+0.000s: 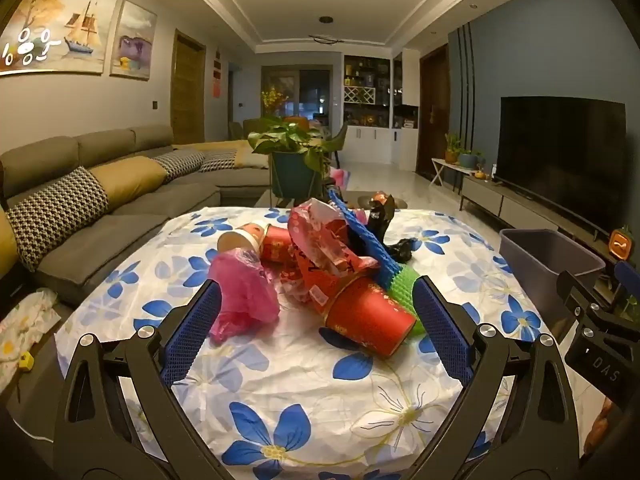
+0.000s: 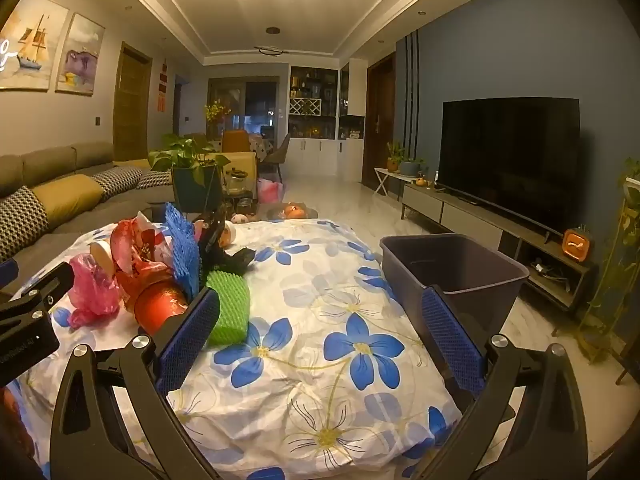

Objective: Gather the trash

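Note:
A heap of trash lies on the flowered tablecloth [image 1: 304, 392]: a red paper cup [image 1: 368, 320] on its side, a pink plastic bag [image 1: 244, 296], a second red cup [image 1: 256, 242], red wrappers [image 1: 324, 248], blue foam netting [image 1: 368, 248], green foam netting [image 1: 404, 280] and black plastic [image 1: 384, 216]. My left gripper [image 1: 318, 292] is open, its fingers on either side of the near red cup. My right gripper [image 2: 320, 308] is open and empty over bare cloth, with the green netting [image 2: 228, 304] by its left finger. A grey bin [image 2: 452, 272] stands at the table's right edge.
A grey sofa [image 1: 100, 200] runs along the left. A potted plant [image 1: 296, 160] stands behind the table. A TV [image 2: 508, 152] on a low cabinet lines the right wall. Cloth [image 1: 24, 320] lies on the floor at left.

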{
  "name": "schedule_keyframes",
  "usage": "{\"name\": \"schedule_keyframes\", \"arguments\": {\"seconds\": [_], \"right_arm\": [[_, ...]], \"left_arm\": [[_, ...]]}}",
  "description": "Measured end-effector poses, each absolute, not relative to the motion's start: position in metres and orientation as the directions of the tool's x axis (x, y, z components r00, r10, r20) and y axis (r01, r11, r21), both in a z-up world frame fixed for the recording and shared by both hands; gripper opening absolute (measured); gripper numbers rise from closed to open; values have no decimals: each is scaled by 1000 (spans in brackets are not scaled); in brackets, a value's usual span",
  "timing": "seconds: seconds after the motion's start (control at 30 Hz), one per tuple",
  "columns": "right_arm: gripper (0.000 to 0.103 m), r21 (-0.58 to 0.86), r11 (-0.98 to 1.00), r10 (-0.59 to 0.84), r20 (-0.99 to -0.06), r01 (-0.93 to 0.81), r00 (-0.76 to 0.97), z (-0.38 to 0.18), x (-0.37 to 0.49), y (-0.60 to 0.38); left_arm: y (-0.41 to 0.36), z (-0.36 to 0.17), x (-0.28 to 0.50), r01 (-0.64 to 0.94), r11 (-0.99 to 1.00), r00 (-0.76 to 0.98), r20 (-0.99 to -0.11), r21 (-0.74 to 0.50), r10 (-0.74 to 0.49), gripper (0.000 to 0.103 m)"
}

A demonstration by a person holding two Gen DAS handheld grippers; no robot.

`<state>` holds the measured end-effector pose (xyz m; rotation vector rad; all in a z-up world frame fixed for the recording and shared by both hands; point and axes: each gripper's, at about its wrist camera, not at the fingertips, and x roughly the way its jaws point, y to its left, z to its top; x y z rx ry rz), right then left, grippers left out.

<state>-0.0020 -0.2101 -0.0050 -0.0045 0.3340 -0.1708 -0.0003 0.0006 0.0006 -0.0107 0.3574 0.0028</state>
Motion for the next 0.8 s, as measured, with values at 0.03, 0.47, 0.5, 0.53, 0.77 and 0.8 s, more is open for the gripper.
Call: {"name": "schedule_keyframes", "arguments": {"seconds": [0.03,0.47,0.5,0.53,0.77,0.8], "right_arm": [[98,-26,986,-165,-325,165,931,-5,-2,-210],[98,-11,986,-160,-322,166,933,-1,-1,-210],[98,-9,986,-159,-320,165,934,-2,-1,-210],[98,-8,986,-159,-321,165,934,0,0,-211],[98,1,986,-156,-319,165,935,-2,0,-213],[98,3,986,-156,-319,165,935,-2,0,-213]], "left_arm": [[1,1,0,-3,1000,937,-348,-15,-2,95],[4,2,-1,-4,1000,941,-337,-17,-2,95],[2,2,-1,-6,1000,941,-337,-20,-1,95],[1,2,-1,-6,1000,941,-338,-19,-1,95],[2,3,0,-6,1000,940,-341,-22,-2,95],[2,2,0,-8,1000,940,-341,-23,-1,95]]}}
